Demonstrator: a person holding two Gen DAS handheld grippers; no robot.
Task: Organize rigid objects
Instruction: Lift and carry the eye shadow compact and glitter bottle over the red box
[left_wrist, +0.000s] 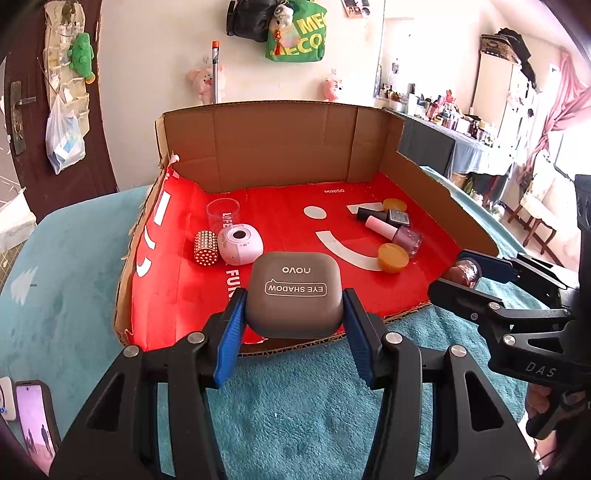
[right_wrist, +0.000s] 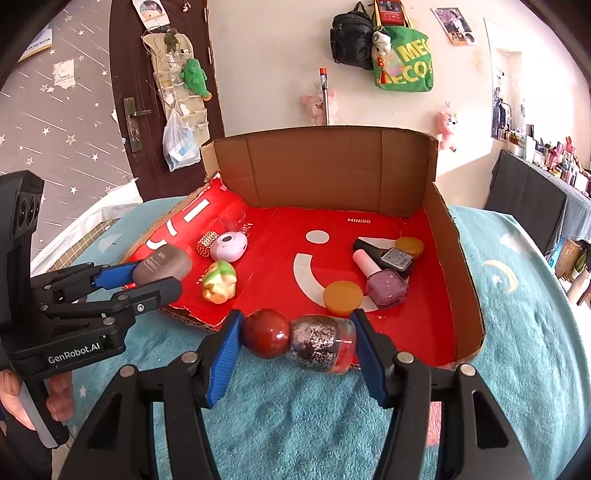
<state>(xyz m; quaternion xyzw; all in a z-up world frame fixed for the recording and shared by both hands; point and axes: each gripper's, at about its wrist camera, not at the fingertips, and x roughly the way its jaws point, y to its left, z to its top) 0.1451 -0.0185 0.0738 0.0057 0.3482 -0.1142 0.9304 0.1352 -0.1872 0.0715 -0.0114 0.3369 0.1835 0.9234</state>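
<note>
My left gripper (left_wrist: 293, 314) is shut on a grey eye shadow case (left_wrist: 295, 295) and holds it over the front edge of the red cardboard tray (left_wrist: 177, 295). It also shows in the right wrist view (right_wrist: 162, 264). My right gripper (right_wrist: 297, 341) is shut on a glitter nail polish bottle (right_wrist: 319, 343) with a round red cap, held sideways at the tray's front edge. In the tray lie a white round gadget (left_wrist: 240, 245), a studded cylinder (left_wrist: 205, 248), a clear cup (left_wrist: 222, 214), nail polish bottles (left_wrist: 395, 230), two orange lids (left_wrist: 393, 256) and a green-yellow toy (right_wrist: 219, 282).
The tray lies on a teal fuzzy cover (right_wrist: 517, 295), with cardboard walls at the back (left_wrist: 280, 147) and right. A phone (left_wrist: 35, 421) lies at the left. A dresser with bottles (right_wrist: 546, 173) stands at the right. A door (right_wrist: 147, 92) is behind.
</note>
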